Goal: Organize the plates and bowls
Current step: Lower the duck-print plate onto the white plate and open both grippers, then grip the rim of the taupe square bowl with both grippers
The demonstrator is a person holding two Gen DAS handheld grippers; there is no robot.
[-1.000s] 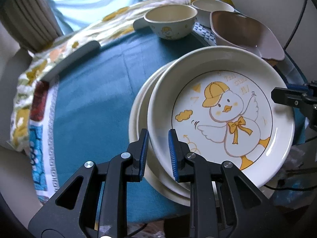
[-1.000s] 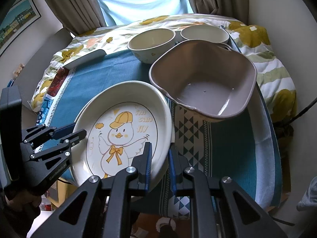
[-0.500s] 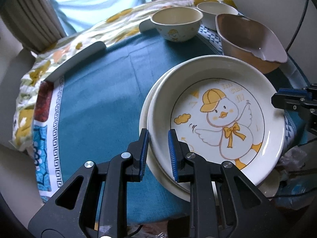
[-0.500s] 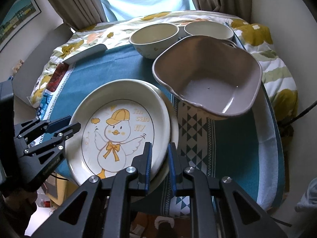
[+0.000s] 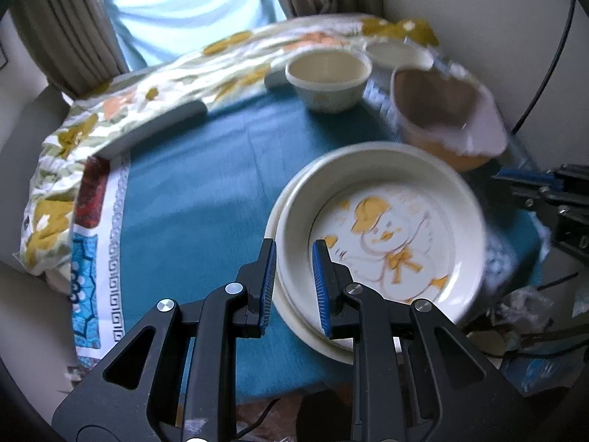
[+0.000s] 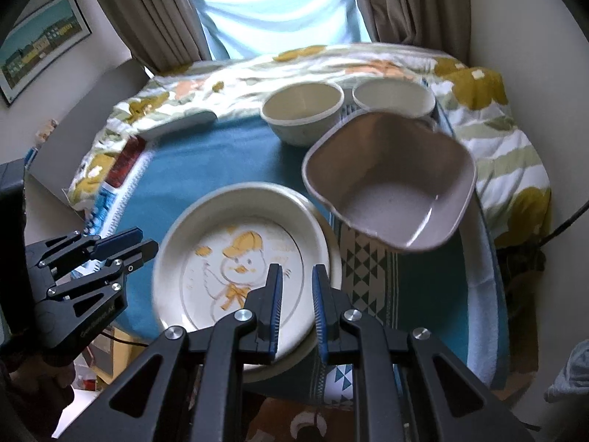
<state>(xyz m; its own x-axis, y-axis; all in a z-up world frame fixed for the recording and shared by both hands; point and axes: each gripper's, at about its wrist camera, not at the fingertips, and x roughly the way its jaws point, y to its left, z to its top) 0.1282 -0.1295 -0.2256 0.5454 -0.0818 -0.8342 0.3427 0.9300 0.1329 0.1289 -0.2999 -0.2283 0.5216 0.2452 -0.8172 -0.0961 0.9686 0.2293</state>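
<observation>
Both claws worked the near edge of the table: the left claw [image 5: 293,287] pinched the near rim of the duck plate [image 5: 383,235], and the right claw [image 6: 296,307] pinched its opposite rim. That plate sat on a plain plate [image 5: 283,294] beneath. Lifting well probably meant raising both sides evenly, keeping it level. It looked shallow, cream and glossy, likely slippery. Farther back stood a brown bowl [image 6: 390,180], then two cream bowls [image 6: 302,110] near the far edge.

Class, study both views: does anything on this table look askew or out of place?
The duck plate sits off-centre on the plate beneath, and the stack juts past the table at its near edge.
</observation>
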